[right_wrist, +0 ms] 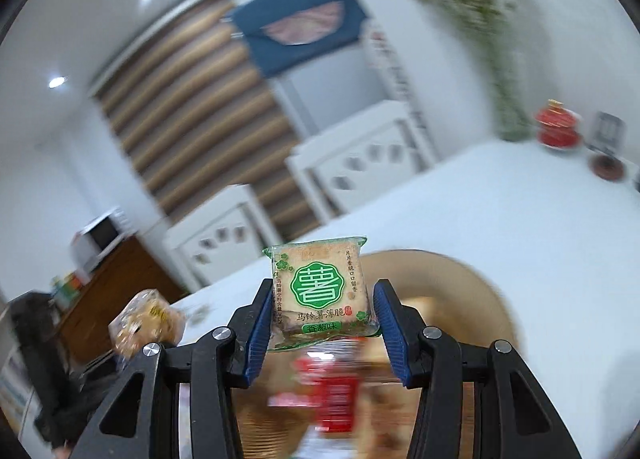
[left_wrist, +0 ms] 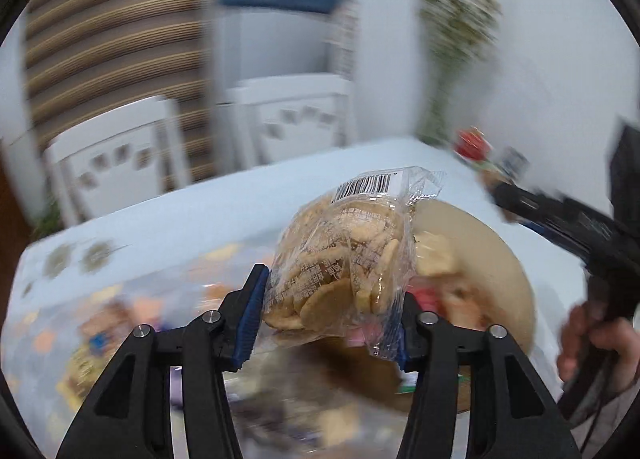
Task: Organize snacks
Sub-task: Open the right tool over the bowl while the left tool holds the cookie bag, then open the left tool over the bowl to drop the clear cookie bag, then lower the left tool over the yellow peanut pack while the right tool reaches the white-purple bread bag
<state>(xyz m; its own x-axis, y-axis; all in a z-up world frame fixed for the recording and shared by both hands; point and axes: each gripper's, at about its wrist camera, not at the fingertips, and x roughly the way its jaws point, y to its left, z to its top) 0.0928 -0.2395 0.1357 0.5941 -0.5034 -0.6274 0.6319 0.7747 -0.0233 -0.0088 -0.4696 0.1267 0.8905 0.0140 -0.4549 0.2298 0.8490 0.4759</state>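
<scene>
Cracker bag [left_wrist: 340, 259] sits between left gripper [left_wrist: 326, 323] pads, above table [left_wrist: 200, 215]. Chip packet [right_wrist: 322, 293] between right gripper [right_wrist: 320, 323] pads. Round tray [right_wrist: 472, 283] behind both, on table. Chairs [left_wrist: 116, 163] behind table.

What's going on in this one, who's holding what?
A person is sorting snacks with a handheld gripper in each hand. The left gripper holds a clear bag of round crackers. The right gripper has a green-labelled potato crisp packet between its fingers, though a small gap shows beside one pad. Both are lifted above a tan round tray with more snacks, on a white table. The background is motion-blurred.
</scene>
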